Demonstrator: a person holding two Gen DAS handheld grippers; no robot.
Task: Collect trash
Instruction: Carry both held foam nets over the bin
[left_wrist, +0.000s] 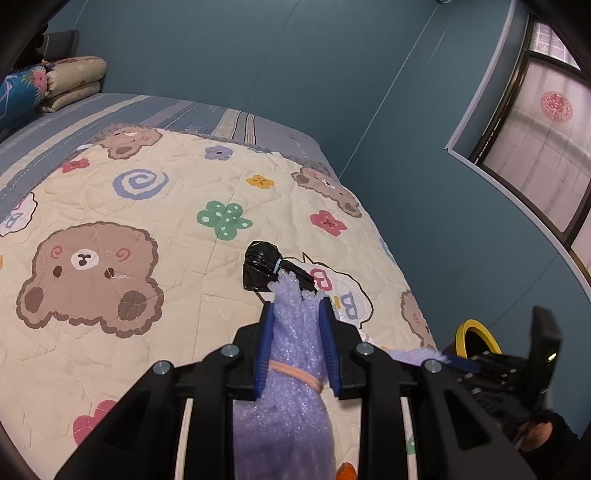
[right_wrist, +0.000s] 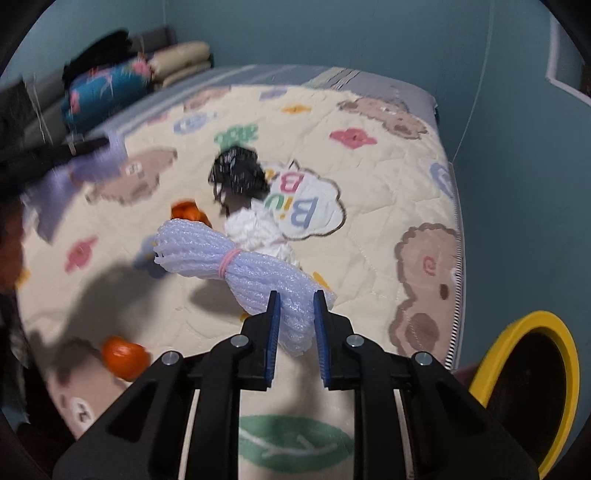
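In the left wrist view my left gripper (left_wrist: 297, 306) is shut on a purple foam net bundle (left_wrist: 291, 373) tied with a pinkish rubber band. A crumpled black plastic bag (left_wrist: 264, 266) lies on the quilt just past its tip. In the right wrist view my right gripper (right_wrist: 296, 297) is shut on one end of a pale lavender foam net bundle (right_wrist: 221, 256) with a pink band, lifted off the quilt. Beyond it lie a white foam net (right_wrist: 258, 229), the black bag (right_wrist: 238, 171) and two orange pieces (right_wrist: 188, 212) (right_wrist: 123, 356). A yellow-rimmed bin (right_wrist: 517, 332) stands at the lower right.
The bed carries a cream bear-print quilt (left_wrist: 110, 206) with folded bedding and pillows (left_wrist: 70, 81) at its head. Blue walls close it in, and a window (left_wrist: 546, 147) is at the right. The bin rim (left_wrist: 476, 332) sits beside the bed's corner, by a gloved hand (left_wrist: 517, 402).
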